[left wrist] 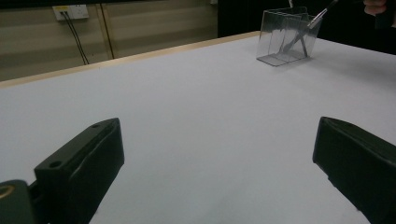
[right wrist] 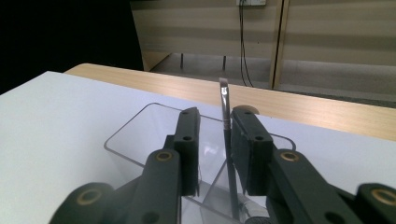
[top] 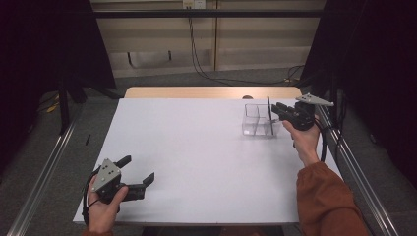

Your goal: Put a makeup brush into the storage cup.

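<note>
We are dropping a thin brush (right wrist: 226, 122) into the clear box (top: 257, 120) at the table's (top: 196, 157) far right. Our right gripper (right wrist: 215, 140) stands slackened around it, pads apparently apart from it; our left gripper (top: 138, 169) rests spread wide. Next we back away cleanly.

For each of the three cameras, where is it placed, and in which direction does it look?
High view: above the person's side, facing forward and down on the white table; both hands show, with left gripper and right gripper.
Left gripper view: rides on the left gripper, low over the table, toward the clear box; its jaws stand wide apart.
Right gripper view: rides on the right gripper, above the box; its jaws flank a thin brush.
All share the box and brush.
</note>
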